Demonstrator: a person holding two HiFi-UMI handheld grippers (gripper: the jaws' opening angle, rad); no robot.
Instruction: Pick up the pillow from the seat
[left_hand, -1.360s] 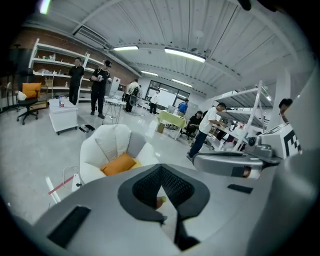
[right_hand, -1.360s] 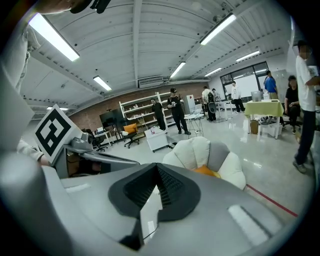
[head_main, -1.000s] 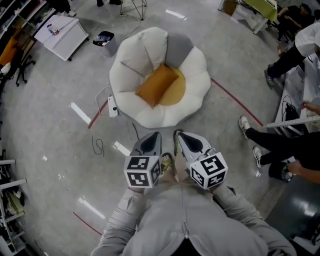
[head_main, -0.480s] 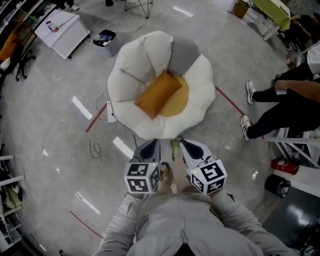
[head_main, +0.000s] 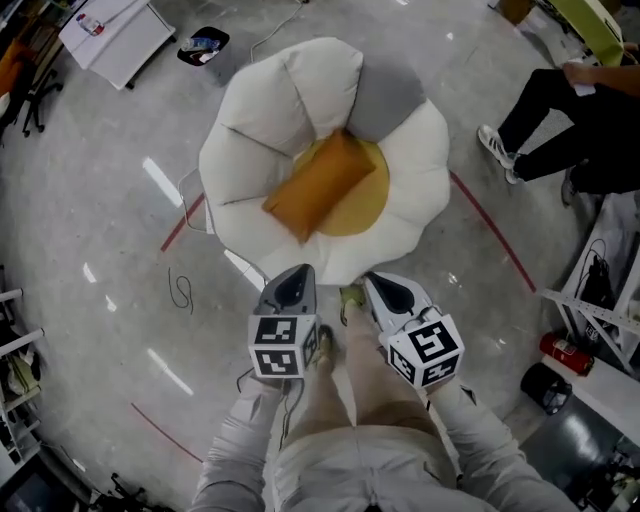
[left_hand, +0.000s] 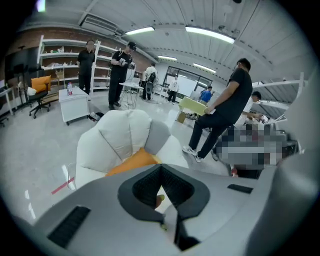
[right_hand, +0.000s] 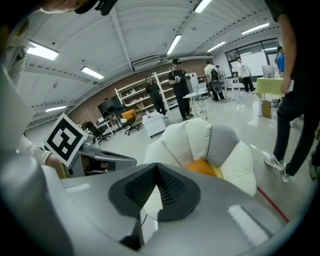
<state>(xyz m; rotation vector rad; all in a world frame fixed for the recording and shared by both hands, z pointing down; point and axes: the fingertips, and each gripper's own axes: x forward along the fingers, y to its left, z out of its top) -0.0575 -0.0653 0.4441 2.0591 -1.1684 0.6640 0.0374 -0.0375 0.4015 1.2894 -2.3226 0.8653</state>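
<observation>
- Zero contact with the pillow (head_main: 322, 186) so far. It lies aslant in the hollow of the seat (head_main: 262, 105), a white petal-shaped floor cushion with one grey petal at the far side. Its far end rests on the yellow centre and its near-left end on the white petals.
- Progress, as I judge it: only the approach is under way. Reaching over the near rim, opening the jaws, closing on the pillow and lifting it clear are all left to do.
- Left gripper (head_main: 296, 274): jaws closed together with nothing between them. In its own view the dark pads meet at their tips, and the orange pillow shows beyond them, well apart.
- Right gripper (head_main: 377, 282): jaws likewise brought together and empty. In its own view the seat and a sliver of the pillow sit farther off, above the pads.
- Pose: both grippers are held side by side, close in front of the wearer's body. They slope forward and down, their tips close to the seat's near rim in the head view, and their marker cubes face up at the head camera.
- Both sleeves are bent at the elbow and tucked in (neither arm is stretched out).
- A bystander's legs (head_main: 545, 110) stand at the far right, clear of the seat.
- Next need, in my judgement: at least one pair of jaws must part before it reaches the pillow.
</observation>
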